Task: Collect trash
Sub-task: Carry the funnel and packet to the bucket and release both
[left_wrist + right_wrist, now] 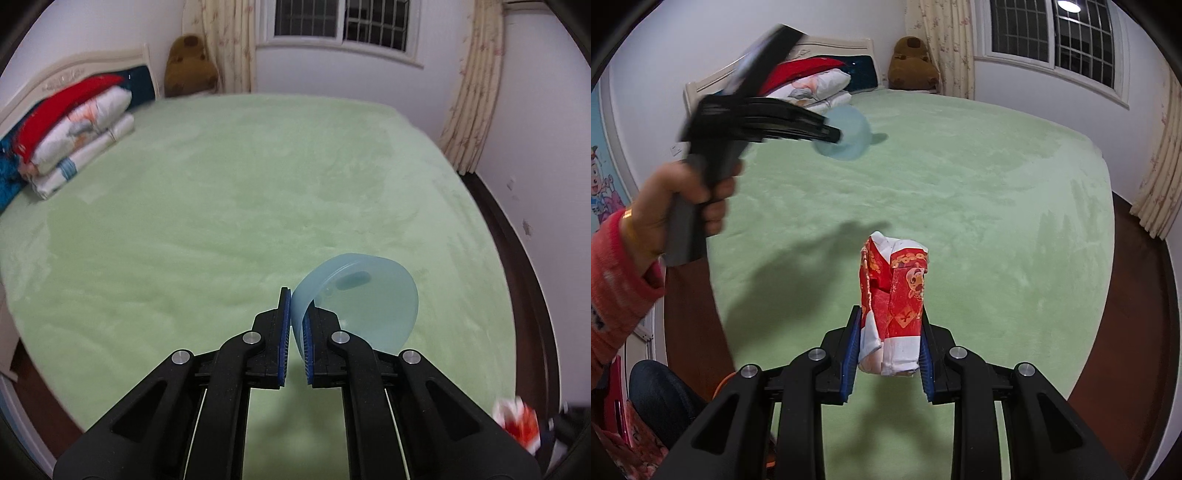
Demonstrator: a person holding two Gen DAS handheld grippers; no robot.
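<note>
Here, your left gripper (296,325) is closed nearly to the pads on the rim of a translucent blue plastic bowl (369,295), one finger inside the wall and one outside; the bowl hangs tilted on its side, mouth turned toward the fingers, held above the green bed cover (221,206) and not touching it. In the right wrist view the same left gripper (834,134) appears blurred at upper left, gripped by your left hand (683,199) in a pink knit sleeve, with the blue bowl (846,136) at its tip and a small shadow on the cover beside it. Your right gripper (888,354) is about half closed on a crumpled red and white printed paper packet (894,299), pads pressed against both of its sides; the packet stands upright between the fingers, clear of the bed, with its shadow on the cover below. The packet (517,424) also shows blurred at the lower right edge of the left wrist view. At the headboard end: a stack of folded bedding and pillows (74,136), red on top. In the corner by the floral curtain (229,40): a brown plush toy (190,66). Beyond: a barred window (340,22). Dark wooden floor (1137,295) borders the bed.
</note>
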